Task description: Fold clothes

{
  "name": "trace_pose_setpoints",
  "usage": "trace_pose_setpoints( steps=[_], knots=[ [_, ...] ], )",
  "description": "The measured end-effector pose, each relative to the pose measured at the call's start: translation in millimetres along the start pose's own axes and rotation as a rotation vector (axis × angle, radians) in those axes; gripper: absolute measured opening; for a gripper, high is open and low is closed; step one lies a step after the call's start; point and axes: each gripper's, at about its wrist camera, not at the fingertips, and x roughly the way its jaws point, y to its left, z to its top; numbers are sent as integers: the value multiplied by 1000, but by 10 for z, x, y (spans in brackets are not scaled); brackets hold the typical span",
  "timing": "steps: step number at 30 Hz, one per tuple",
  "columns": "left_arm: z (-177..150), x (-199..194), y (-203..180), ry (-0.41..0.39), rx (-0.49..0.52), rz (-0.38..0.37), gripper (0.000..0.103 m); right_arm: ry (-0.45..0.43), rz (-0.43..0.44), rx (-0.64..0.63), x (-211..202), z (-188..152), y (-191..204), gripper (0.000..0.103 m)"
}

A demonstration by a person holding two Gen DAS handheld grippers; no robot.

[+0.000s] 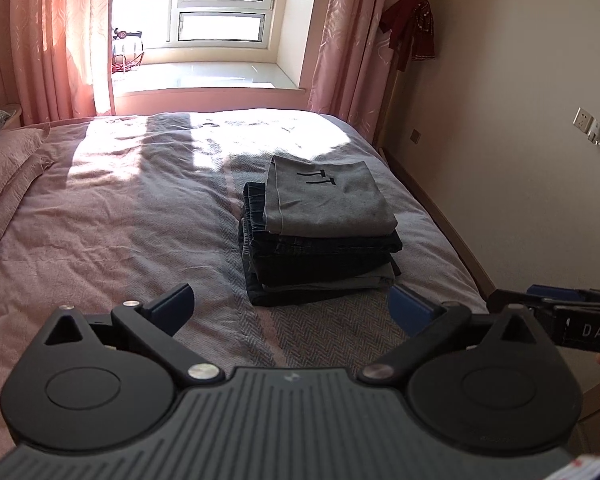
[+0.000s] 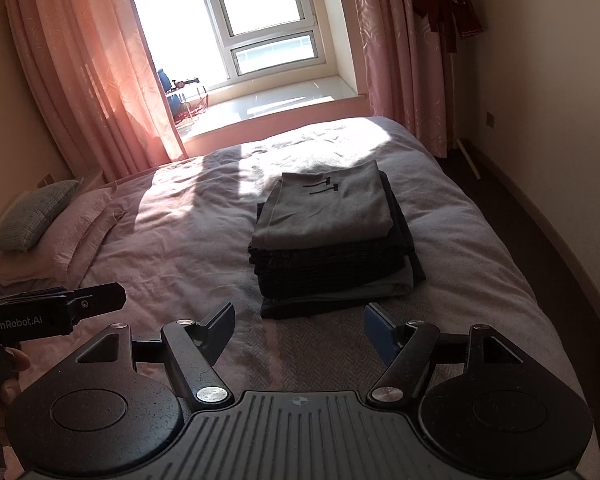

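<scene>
Both grippers empty, jaws wide apart: left gripper [image 1: 290, 308], right gripper [image 2: 300, 326], each near front edge of folded stack [image 1: 320, 240], not touching it. Stack sits on bed [image 1: 120, 220], right half, grey top piece [image 1: 326, 200] offset from darker layers beneath. Risk: soft bedding plus uneven edges; nudge from either gripper likely tips or slides top piece. No unfolded garment visible.

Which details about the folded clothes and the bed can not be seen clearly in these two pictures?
- Stack of folded clothes: the lower dark layers merge in shadow in both views, so their count is unclear.
- Grey top garment: its black mark is too small to read.
- Bed: the near edge is hidden by the left gripper.
</scene>
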Motion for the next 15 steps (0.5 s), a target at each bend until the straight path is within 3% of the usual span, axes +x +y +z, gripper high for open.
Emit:
trace_pose_setpoints(
  steps=[15],
  knots=[
    [-179, -98, -75, 49, 55, -38, 101, 16, 7, -9, -181, -166, 201, 68]
  ],
)
